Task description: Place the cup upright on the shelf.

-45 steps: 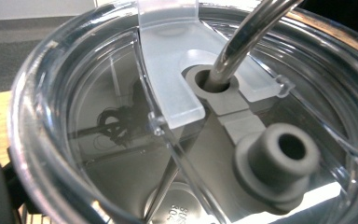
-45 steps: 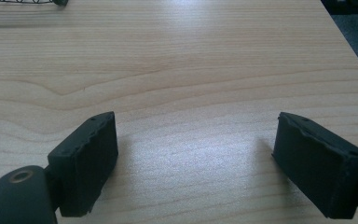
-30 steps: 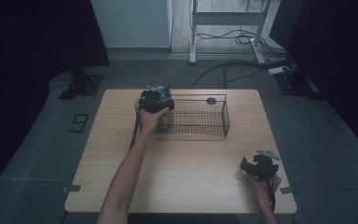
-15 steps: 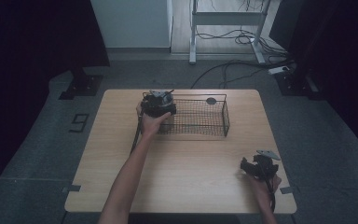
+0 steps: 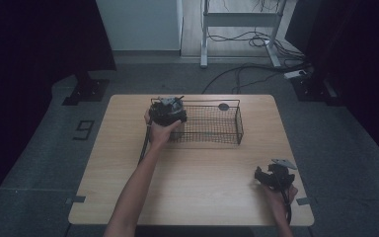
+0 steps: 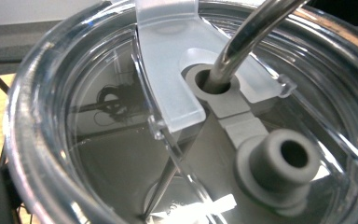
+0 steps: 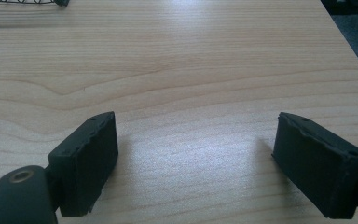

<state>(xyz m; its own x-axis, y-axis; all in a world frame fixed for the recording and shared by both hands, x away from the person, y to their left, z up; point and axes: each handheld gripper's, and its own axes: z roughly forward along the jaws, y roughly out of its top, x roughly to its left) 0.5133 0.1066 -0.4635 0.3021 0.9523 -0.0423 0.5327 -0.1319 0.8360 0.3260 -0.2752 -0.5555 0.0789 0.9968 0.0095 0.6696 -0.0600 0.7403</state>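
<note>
The left hand-held gripper (image 5: 168, 112) hovers at the wire basket's (image 5: 212, 126) end, its state hidden behind a clear lid (image 6: 121, 154) and metal straw (image 6: 256, 32). The right hand-held gripper (image 7: 205, 163) rests wide open on the surface (image 7: 191, 70).

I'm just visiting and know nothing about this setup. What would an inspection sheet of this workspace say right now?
Surface: wooden table, mostly bare.
Job's things: black wire basket at the far side; a clear lid with a metal straw through its grey plug, close before the left camera.
Clutter: a small dark disc behind the basket.
Grippers: left hand-held gripper at the basket's left end, jaws hidden; right hand-held gripper open, low over bare wood at the near right corner.
Cables: one trails from each gripper; more lie on the floor beyond the table.
Surroundings: grey floor, a metal frame, dark curtains.
</note>
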